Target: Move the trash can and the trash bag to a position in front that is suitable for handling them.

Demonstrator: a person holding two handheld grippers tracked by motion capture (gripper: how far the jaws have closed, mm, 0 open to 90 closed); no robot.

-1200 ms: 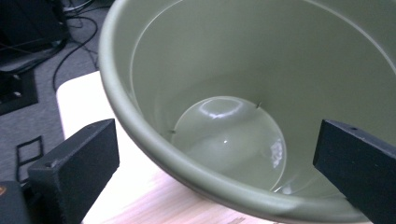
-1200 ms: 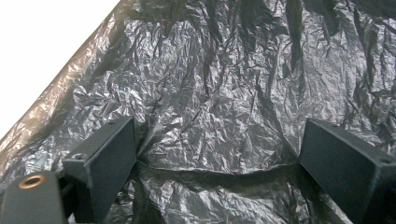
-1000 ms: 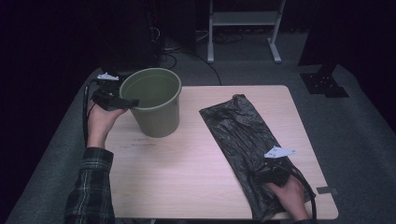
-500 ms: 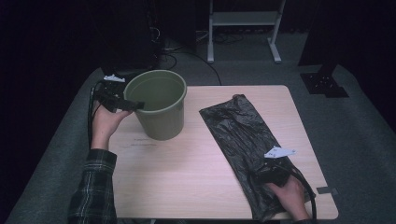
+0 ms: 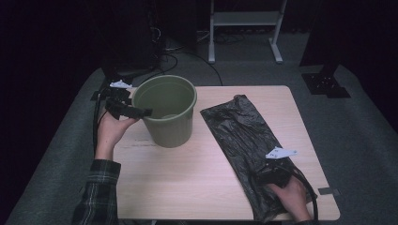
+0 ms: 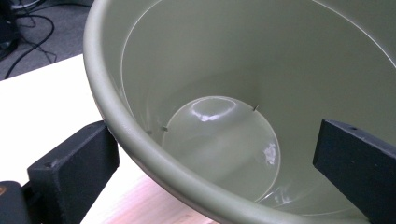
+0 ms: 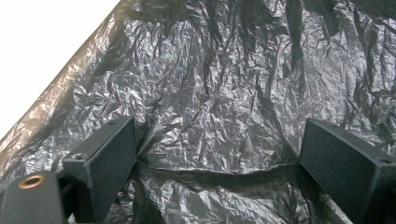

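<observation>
The green bucket [image 5: 168, 110] stands far left on the table [image 5: 187, 187], its stiff, light rim straddled by the wide-set left gripper [image 6: 215, 154]. The black bag [image 5: 244, 140], thin and slippery, lies right; the right gripper [image 7: 215, 158] is spread wide on its near end, best pinched at a fold.

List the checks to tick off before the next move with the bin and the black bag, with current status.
1. Left gripper straddles the bin rim, one of its fingers inside, one outside: ok.
2. Left fingers closed on the rim: not ok, gaps show.
3. Bin empty: ok.
4. Bin upright on the table: ok.
5. Right gripper open over the bag: ok.
6. Bag mouth located: cannot tell.
</observation>
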